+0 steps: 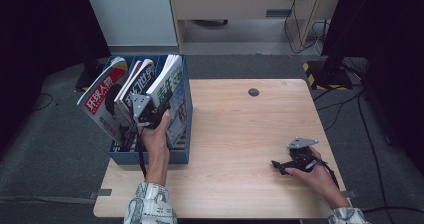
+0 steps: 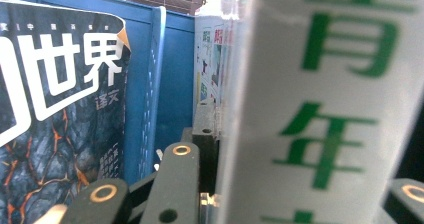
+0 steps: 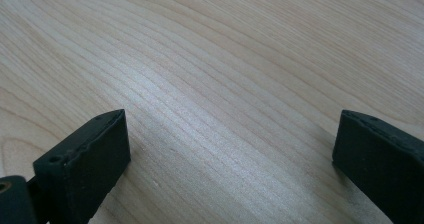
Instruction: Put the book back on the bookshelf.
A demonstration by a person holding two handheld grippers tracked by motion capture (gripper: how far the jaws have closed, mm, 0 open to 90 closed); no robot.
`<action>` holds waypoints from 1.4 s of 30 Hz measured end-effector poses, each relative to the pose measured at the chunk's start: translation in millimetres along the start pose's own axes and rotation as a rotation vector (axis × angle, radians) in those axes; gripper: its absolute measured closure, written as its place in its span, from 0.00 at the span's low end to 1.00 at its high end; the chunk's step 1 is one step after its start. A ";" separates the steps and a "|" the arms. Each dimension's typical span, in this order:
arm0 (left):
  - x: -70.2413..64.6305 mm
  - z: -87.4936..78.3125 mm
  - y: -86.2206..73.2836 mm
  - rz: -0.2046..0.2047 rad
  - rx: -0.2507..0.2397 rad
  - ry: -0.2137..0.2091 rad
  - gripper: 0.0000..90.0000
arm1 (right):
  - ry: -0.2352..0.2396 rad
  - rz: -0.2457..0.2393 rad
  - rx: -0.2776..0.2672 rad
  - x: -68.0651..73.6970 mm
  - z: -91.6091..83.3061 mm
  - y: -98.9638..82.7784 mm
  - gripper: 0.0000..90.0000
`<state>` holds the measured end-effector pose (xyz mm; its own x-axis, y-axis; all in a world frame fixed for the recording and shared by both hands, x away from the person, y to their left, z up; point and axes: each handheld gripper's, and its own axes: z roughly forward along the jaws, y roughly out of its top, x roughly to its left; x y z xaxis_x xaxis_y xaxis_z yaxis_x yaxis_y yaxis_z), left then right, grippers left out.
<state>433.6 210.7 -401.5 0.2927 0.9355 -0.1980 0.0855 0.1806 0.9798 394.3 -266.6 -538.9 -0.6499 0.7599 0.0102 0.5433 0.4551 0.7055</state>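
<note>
A blue file box stands on the left end of the wooden table and holds three leaning magazines. The red-covered one leans out to the left, and a dark one sits in the middle. My left gripper is down among them, shut on the white magazine with green characters at the right of the box. My right gripper rests on the bare tabletop near the front right, open, with only wood between its fingers.
A blue divider of the box stands just left of my left gripper's jaws. A small round hole sits near the table's far edge. Beyond the far right corner, a stand base with black-yellow tape and cables lie on the floor.
</note>
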 end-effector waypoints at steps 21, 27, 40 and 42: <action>4.1 3.0 0.1 -0.030 -0.011 -0.033 0.80 | -0.002 0.001 0.000 0.2 0.0 -0.1 0.02; 3.6 4.0 -2.0 -0.018 -0.005 -0.034 0.80 | -0.002 0.001 0.000 0.2 0.0 -0.1 0.02; 7.0 3.2 -6.6 -0.020 -0.026 -0.026 0.80 | -0.002 0.001 0.000 0.2 -0.1 -0.1 0.02; 6.1 3.7 -7.1 -0.011 -0.026 -0.029 0.80 | -0.002 0.001 0.000 0.2 -0.1 -0.1 0.02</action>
<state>438.3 214.0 -409.8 0.3195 0.9242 -0.2091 0.0645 0.1989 0.9779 394.0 -266.6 -538.9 -0.6482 0.7614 0.0097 0.5440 0.4540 0.7057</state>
